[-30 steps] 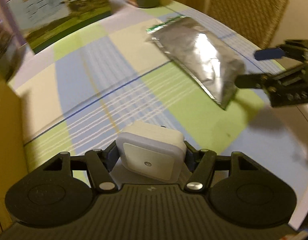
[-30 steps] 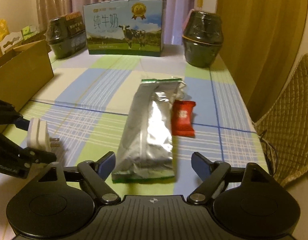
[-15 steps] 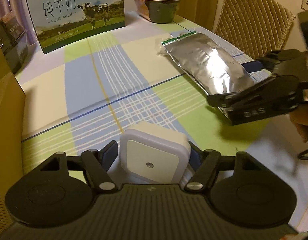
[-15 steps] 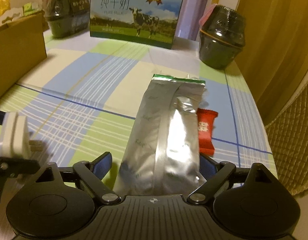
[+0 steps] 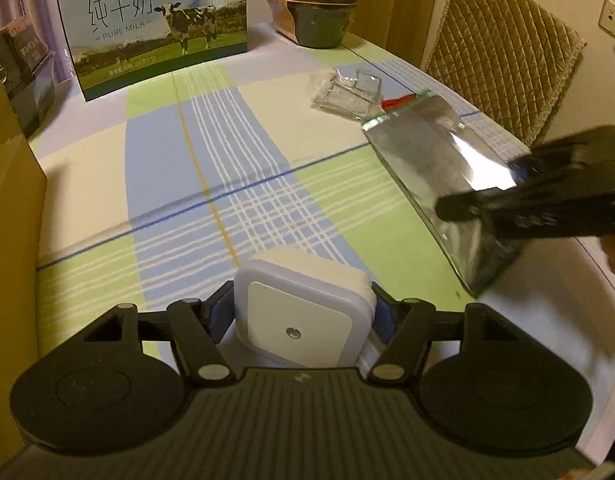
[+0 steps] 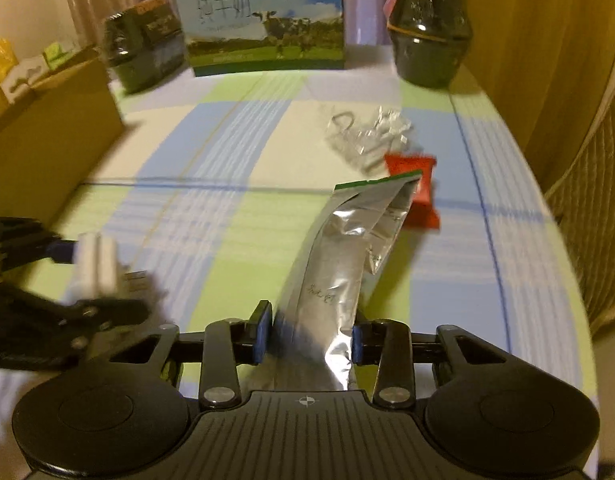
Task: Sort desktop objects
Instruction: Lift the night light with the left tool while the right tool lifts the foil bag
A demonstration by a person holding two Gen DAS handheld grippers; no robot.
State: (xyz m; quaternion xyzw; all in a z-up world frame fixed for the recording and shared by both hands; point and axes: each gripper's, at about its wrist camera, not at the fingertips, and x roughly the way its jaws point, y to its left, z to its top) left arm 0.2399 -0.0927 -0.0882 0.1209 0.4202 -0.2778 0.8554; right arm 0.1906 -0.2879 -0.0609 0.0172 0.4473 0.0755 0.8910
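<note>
My left gripper (image 5: 303, 308) grips a white square night light (image 5: 291, 332) low over the checked tablecloth, its jaws closing a little on it. The right wrist view shows the same night light (image 6: 95, 264) side-on at the left, prongs pointing right. My right gripper (image 6: 311, 332) is closing on the near end of a silver foil pouch (image 6: 339, 264), both pads against its sides. The pouch (image 5: 439, 168) hangs tilted, its green-edged far end raised off the cloth. Beyond it lie a red candy packet (image 6: 417, 196) and a crumpled clear wrapper (image 6: 367, 132).
A milk carton box (image 5: 159, 28) and a dark wrapped pot (image 5: 323, 0) stand at the table's far end. An open cardboard box (image 6: 47, 140) is at the left, with a dark package (image 6: 143, 52) behind it. A quilted chair (image 5: 499, 60) stands past the right table edge.
The right gripper's jaws went from wide apart to closed on the silver pouch, which lifted and slid nearer, baring the clear wrapper. The left gripper keeps its hold on the night light.
</note>
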